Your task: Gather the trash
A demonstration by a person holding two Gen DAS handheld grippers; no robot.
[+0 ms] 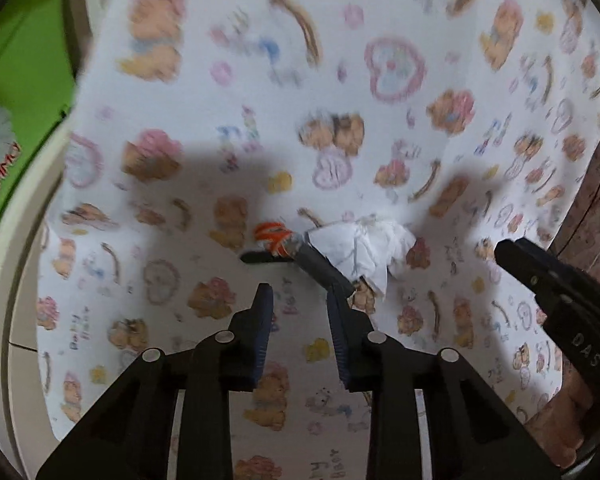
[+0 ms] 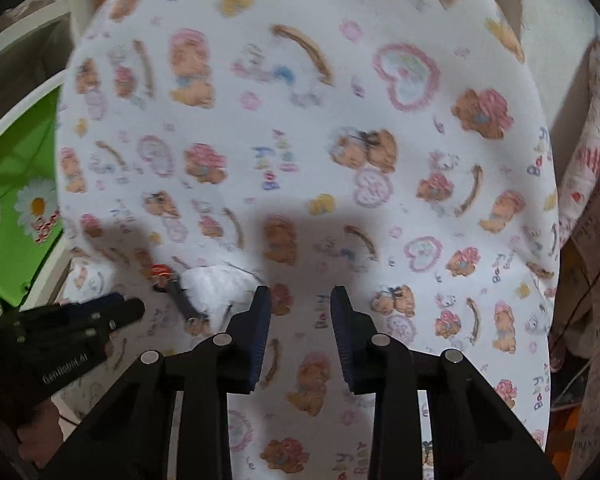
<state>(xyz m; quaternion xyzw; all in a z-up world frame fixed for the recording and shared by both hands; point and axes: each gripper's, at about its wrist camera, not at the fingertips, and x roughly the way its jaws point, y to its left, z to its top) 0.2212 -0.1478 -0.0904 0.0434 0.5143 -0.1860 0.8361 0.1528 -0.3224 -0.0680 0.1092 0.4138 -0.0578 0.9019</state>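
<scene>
Lying on the teddy-bear cloth (image 1: pixel 236 128): crumpled white paper (image 1: pixel 364 246), touching a grey stick with orange-striped end (image 1: pixel 278 238). Left gripper (image 1: pixel 300 294) narrowly parted, empty, just near of them. Right gripper (image 2: pixel 300 296) likewise parted, empty, right of the paper.

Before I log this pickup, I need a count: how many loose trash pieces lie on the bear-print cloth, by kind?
Crumpled white paper: 1
Grey stick-like piece with an orange-and-white striped end: 1
Total: 2
Both lie together on the bear-print cloth; blur hides what the stick-like piece is.
</scene>
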